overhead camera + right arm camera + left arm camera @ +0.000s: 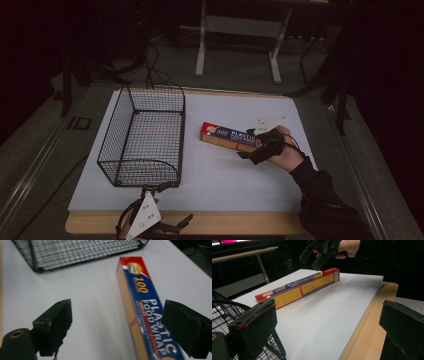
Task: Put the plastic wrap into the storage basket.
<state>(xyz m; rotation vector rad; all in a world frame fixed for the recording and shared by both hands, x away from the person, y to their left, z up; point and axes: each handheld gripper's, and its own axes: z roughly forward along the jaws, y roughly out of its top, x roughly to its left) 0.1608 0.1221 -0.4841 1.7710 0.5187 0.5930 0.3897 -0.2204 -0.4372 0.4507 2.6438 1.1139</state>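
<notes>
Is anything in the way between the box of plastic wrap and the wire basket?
Nothing visible is. The long red, blue and yellow plastic wrap box lies on the white board beside the black wire basket, with only bare board between them. The open right gripper is already at the box's near end.

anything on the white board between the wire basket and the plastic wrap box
Nothing. In the high view the strip of white board between the wire basket and the plastic wrap box is bare, and the right gripper view shows the same gap bare.
</notes>
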